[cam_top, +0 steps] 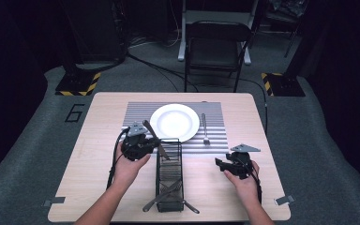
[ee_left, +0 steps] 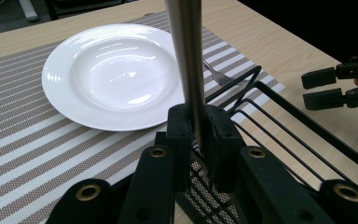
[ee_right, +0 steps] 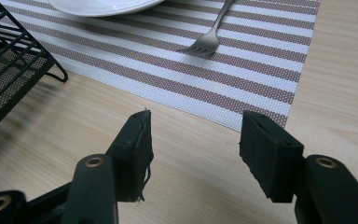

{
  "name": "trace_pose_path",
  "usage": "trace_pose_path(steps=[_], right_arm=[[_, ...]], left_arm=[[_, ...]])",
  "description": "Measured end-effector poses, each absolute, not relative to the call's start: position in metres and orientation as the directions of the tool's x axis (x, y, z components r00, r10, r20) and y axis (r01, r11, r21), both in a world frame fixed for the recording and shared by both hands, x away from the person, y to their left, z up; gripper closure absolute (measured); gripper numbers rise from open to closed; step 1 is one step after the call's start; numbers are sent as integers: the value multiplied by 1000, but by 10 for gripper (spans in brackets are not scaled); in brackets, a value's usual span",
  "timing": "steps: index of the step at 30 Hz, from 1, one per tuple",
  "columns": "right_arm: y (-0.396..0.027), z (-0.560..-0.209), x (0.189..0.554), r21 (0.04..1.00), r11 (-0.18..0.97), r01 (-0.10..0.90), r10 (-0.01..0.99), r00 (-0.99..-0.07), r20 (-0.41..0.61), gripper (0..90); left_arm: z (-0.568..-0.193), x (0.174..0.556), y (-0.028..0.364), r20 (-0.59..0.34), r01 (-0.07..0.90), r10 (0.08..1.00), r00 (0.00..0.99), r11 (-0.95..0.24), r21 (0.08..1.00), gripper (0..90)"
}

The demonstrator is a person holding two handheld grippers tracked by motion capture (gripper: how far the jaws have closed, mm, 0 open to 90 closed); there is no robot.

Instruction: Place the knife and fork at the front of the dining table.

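At the left of the table, my left gripper (cam_top: 143,140) is clamped on the handle of a table knife (cam_top: 155,139), which slants up and away toward the white plate (cam_top: 174,122) with its blade end down over the far end of the black wire caddy (cam_top: 169,174). In the left gripper view the steel handle (ee_left: 186,70) rises between the two black pads (ee_left: 179,140), which press on it from both sides, above the caddy's wire rim (ee_left: 279,100) and the edge of the plate (ee_left: 107,74).

The plate sits in the middle of a striped placemat (cam_top: 138,115) on the pale wooden table (cam_top: 98,140). The caddy stands just in front of the mat, between my two hands, with more cutlery (cam_top: 166,196) lying at its near end and poking out past the wires.

A fork (cam_top: 205,129) lies on the mat just right of the plate, tines toward me; the right gripper view catches it (ee_right: 209,37) on the stripes.

At the right, my right gripper (cam_top: 222,164) hangs over bare wood near the mat's corner, its jaws apart with nothing between them.
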State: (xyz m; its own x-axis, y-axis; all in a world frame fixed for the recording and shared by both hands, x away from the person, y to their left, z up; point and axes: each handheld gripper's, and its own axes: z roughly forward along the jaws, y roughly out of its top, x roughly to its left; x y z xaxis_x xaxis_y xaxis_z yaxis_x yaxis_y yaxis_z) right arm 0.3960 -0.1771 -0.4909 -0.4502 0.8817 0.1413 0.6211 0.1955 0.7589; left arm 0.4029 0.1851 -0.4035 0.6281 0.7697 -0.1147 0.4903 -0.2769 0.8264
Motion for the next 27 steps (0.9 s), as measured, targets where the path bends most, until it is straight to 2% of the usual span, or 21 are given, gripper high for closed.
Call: trace_pose_path(steps=[17,27], right_arm=[[-179,-493,397,752,186,632,881,-446,157,432],[-181,-493,398,752,179,635,884,-439,161,432]], left_arm=[[-401,406,155,-79,423,701,709,-332,843,821],[-403,408,143,-49,388,688,725,-348,853,822]])
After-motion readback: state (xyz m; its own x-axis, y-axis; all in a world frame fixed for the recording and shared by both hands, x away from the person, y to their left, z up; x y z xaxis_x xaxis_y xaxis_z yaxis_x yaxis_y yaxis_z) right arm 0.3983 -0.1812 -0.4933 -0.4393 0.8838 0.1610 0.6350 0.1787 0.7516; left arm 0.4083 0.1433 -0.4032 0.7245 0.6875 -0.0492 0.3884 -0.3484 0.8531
